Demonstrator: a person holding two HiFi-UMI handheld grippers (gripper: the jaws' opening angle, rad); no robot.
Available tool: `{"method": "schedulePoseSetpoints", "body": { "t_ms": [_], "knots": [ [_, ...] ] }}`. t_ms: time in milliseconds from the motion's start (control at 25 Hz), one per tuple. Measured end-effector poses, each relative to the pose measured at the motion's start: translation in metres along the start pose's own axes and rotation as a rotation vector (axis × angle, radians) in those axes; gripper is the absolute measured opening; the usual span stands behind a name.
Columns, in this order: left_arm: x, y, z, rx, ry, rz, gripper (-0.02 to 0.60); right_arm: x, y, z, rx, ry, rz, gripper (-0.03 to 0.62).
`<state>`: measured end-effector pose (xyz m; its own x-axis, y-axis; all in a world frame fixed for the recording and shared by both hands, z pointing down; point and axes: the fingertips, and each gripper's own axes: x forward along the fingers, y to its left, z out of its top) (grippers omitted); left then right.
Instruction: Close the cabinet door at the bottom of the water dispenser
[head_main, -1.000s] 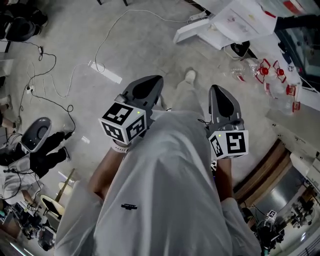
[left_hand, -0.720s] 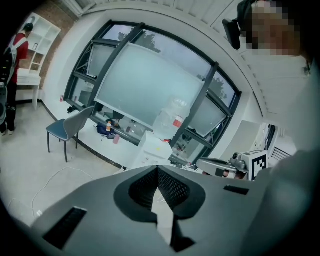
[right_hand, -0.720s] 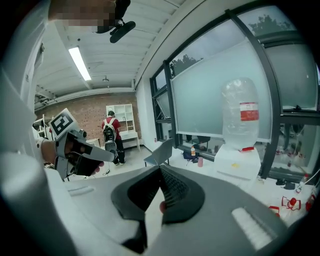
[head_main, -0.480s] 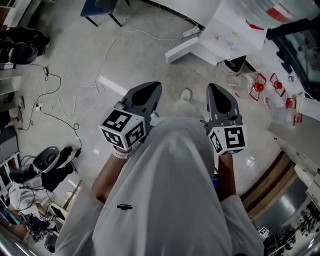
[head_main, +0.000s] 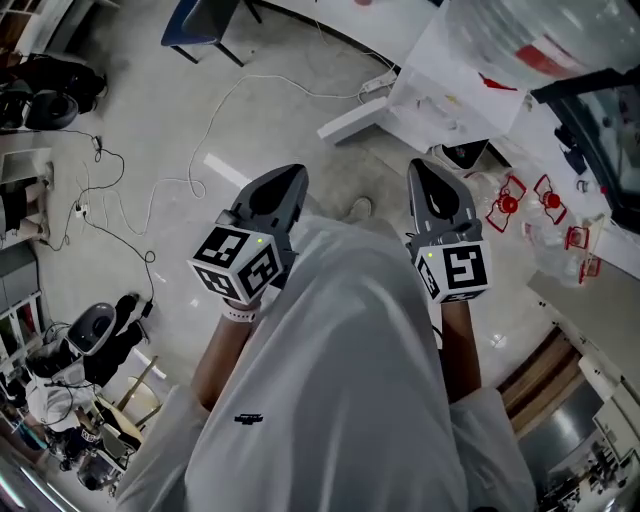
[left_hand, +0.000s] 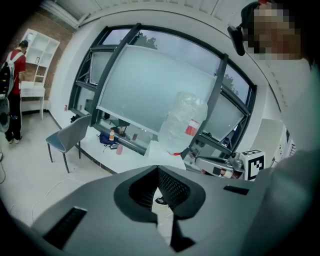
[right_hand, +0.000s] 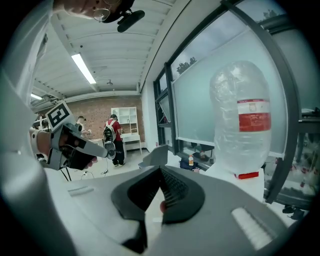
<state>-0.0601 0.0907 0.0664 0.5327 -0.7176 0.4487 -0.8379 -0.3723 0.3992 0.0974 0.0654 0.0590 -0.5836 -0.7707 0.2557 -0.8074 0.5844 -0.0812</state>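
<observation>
The water dispenser (head_main: 455, 85) is a white cabinet at the top right of the head view, with a big clear bottle (head_main: 545, 30) on top. A white panel (head_main: 352, 120) juts out near its foot on the left; I cannot tell if this is the door. Both grippers are held out over the floor in front of my body, well short of it. My left gripper (head_main: 285, 178) is shut and empty, and so is my right gripper (head_main: 425, 170). The left gripper view shows its jaw tips (left_hand: 158, 167) meeting, with the bottle (left_hand: 182, 125) beyond. The right gripper view has the bottle (right_hand: 242, 115) ahead of its closed tips (right_hand: 161, 169).
Cables (head_main: 150, 170) trail across the grey floor on the left, and a blue chair (head_main: 200, 20) stands at the top. Empty bottles with red caps (head_main: 520, 190) lie right of the dispenser. Gear is piled at the lower left (head_main: 90, 330). A person in red (left_hand: 12, 65) stands far off.
I have walked toward the dispenser. Both grippers moved forward with me, still shut, and the dispenser with its bottle now fills more of the top right.
</observation>
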Motion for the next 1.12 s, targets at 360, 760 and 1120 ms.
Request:
{"method": "schedulePoseSetpoints", "body": {
  "t_ms": [360, 760, 1120],
  "knots": [
    [0.023, 0.008, -0.003, -0.037, 0.071, 0.026, 0.006, 0.023, -0.015, -0.024, 0.069, 0.068, 0.022, 0.009],
    [0.036, 0.029, -0.016, -0.060, 0.127, 0.044, 0.006, 0.057, -0.001, -0.046, 0.048, 0.125, 0.080, 0.009],
    [0.063, 0.069, -0.036, -0.078, 0.184, 0.054, 0.006, 0.097, 0.006, -0.080, 0.061, 0.191, 0.140, 0.009]
  ]
}}
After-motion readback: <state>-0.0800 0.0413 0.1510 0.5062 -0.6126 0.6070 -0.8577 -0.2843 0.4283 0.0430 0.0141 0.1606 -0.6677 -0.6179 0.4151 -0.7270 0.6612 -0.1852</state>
